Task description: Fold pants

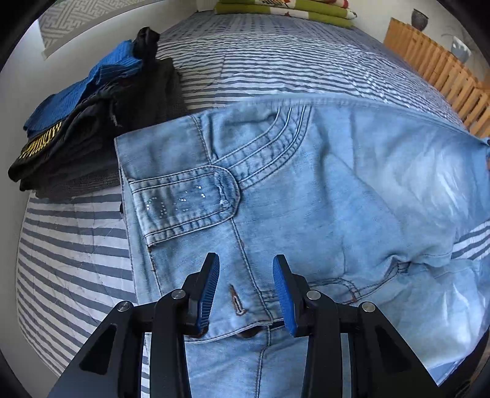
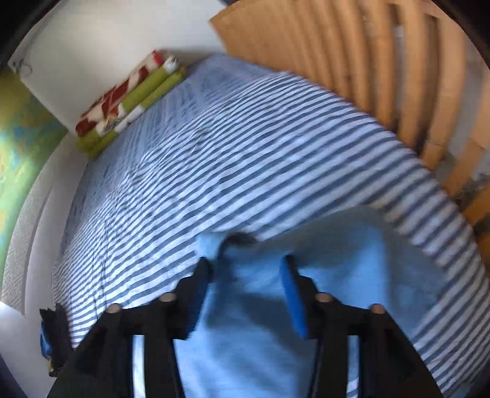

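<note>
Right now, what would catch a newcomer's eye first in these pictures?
The pale blue jeans spread across the striped bedcover, waistband nearest the left gripper, whose jaws stand open above the denim. A stack of dark folded clothes sits left of the jeans. The right gripper, blurred, hangs open over the jeans' far end.

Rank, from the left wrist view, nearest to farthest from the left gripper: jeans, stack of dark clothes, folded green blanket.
From the left gripper:
1. Jeans, directly beneath the fingers.
2. Stack of dark clothes, upper left.
3. Folded green blanket, far end of bed.
</note>
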`<state>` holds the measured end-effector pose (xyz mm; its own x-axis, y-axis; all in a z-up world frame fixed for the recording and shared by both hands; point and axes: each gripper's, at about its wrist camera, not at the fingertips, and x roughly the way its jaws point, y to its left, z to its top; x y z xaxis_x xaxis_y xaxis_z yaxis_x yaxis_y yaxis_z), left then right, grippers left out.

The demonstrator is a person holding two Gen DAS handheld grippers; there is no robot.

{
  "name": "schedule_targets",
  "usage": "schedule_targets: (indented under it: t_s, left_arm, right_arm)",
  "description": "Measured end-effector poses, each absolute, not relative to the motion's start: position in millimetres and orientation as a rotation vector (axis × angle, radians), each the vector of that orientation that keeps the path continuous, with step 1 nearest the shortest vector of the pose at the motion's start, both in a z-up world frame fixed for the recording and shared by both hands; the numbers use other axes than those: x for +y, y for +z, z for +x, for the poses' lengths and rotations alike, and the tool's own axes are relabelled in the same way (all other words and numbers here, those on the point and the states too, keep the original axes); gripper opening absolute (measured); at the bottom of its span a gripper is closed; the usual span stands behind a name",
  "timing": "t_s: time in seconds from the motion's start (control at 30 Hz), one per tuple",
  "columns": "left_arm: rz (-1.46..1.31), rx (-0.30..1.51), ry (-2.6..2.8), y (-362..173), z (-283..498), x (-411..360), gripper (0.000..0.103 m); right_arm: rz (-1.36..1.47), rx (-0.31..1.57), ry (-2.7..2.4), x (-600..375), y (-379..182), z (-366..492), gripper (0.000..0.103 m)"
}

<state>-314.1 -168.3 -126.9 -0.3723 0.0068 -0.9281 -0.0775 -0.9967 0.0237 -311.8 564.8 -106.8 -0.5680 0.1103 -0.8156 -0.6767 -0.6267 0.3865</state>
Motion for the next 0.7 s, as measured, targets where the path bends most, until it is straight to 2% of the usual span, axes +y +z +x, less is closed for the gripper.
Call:
schedule_targets:
  t_s: [0.03,0.13,0.17,0.27,0.3,0.37,0.6,0.67,0.7]
  left_arm:
    - [-1.736,0.101,2.555,-129,-315,-165,0.039]
    - [-1.744,0.082,2.547,-132,-318,-159,0.039]
    - [-1.745,0.073,2.542,-132,-318,-156,0.039]
    - [-1.737,0.106,2.531,-132,-316,-145,0.039]
    - [-1.736,0.116,2.528,-132,-315,-142,0.039]
    - [-1.742,0.124,2.522,-134,-314,-138,0.039]
    - [-1.788,0.136,2.503,-151,-315,-140,0.039]
    - [-1.789,0.16,2.503,-154,-315,-137,0.039]
    - [-1.787,0.16,2.506,-155,-315,-136,0.039]
  right_arm:
    - [-1.086,1.042,2.244,572,-109,-302,0.049]
    - [-1.042,1.407,2.341,588,-117,-282,0.05]
    - [-1.013,1.414,2.366,592,-113,-276,0.05]
    - [-0.98,1.206,2.396,595,-97,-261,0.051]
    - [-0.998,1.078,2.33,598,-97,-258,0.052]
    - [-1.059,0.914,2.191,603,-112,-258,0.056]
    - [-1.208,0.831,1.93,621,-188,-263,0.057]
    - [-1.197,0.731,1.925,615,-189,-269,0.057]
    - [-1.223,0.654,1.916,608,-190,-277,0.054]
